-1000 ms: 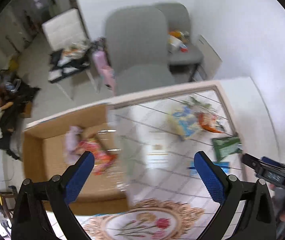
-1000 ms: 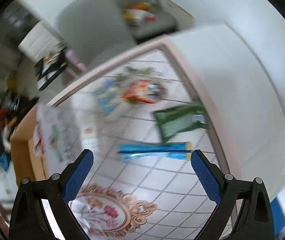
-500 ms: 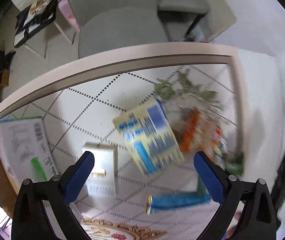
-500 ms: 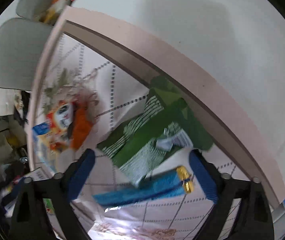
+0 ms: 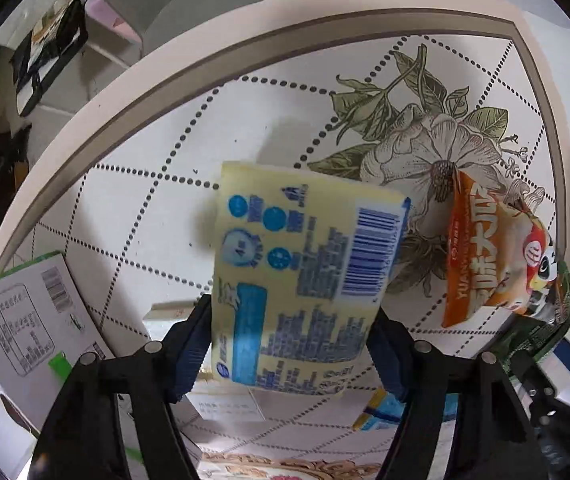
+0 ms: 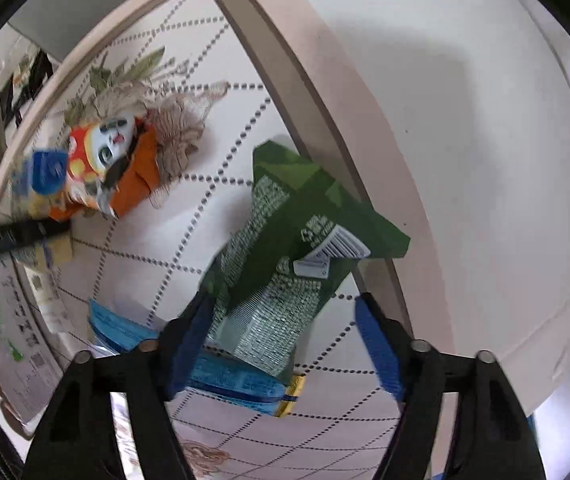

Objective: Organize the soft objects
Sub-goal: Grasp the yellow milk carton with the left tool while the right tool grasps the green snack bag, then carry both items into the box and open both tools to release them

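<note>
In the left wrist view my left gripper (image 5: pixel 291 344) is shut on a yellow and blue packet (image 5: pixel 301 276), one blue pad against each side of it. An orange snack bag (image 5: pixel 489 256) lies to its right on the patterned tabletop (image 5: pixel 157 184). In the right wrist view my right gripper (image 6: pixel 285 340) is open around a green packet (image 6: pixel 297 248); the left pad touches it and the right pad stands clear. A blue packet (image 6: pixel 229 376) lies under the green one. The orange bag (image 6: pixel 105 164) shows at the far left.
A white printed carton (image 5: pixel 25 328) lies at the table's left, with a small white box (image 5: pixel 169 316) behind my left finger. A white wall (image 6: pixel 485 160) runs along the table's right edge. Chairs and floor clutter stand beyond the far edge.
Both grippers dropped close to the table. The left one closed on the yellow and blue packet. The right one came down around the green packet.
</note>
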`<state>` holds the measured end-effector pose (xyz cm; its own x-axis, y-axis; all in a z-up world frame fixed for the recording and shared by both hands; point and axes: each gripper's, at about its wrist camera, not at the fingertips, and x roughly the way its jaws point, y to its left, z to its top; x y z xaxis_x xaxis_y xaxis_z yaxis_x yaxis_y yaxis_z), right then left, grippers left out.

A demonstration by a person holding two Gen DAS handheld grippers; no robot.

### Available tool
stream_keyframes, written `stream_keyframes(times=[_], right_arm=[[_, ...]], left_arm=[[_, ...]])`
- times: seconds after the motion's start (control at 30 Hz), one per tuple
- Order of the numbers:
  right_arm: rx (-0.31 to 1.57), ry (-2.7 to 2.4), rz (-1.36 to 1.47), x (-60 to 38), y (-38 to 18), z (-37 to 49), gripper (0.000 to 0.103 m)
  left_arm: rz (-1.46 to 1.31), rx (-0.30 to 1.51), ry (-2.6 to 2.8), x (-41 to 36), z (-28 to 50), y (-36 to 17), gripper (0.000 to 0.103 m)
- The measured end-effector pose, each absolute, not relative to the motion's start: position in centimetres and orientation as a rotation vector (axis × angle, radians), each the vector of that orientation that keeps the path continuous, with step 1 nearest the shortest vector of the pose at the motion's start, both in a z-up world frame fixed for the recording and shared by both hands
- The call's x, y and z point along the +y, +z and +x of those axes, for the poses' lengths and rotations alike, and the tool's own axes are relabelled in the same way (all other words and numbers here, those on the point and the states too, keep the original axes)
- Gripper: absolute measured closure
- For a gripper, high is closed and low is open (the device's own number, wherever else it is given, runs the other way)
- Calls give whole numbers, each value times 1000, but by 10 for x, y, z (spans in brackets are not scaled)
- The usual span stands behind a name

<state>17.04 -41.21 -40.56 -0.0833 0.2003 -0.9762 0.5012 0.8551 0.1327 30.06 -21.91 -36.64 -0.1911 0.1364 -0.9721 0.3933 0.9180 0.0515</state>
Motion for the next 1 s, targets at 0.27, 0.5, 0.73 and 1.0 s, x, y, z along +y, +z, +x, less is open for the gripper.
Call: stream_keyframes(times=[0.27, 0.5, 0.73, 1.0], right_arm=[[1684, -342, 673, -420, -430, 175, 23], [1676, -387, 615, -413, -431, 184, 29], [1645, -389, 598, -407, -419, 178, 60], [1553, -249, 577, -389, -362, 159, 62]], left_arm=[[339, 1769, -248, -227, 310, -377, 33], [349, 1744, -261, -229, 321, -378, 42], [293, 1691, -220, -213, 300, -353, 43], [163, 1597, -317, -184, 249, -274, 43]])
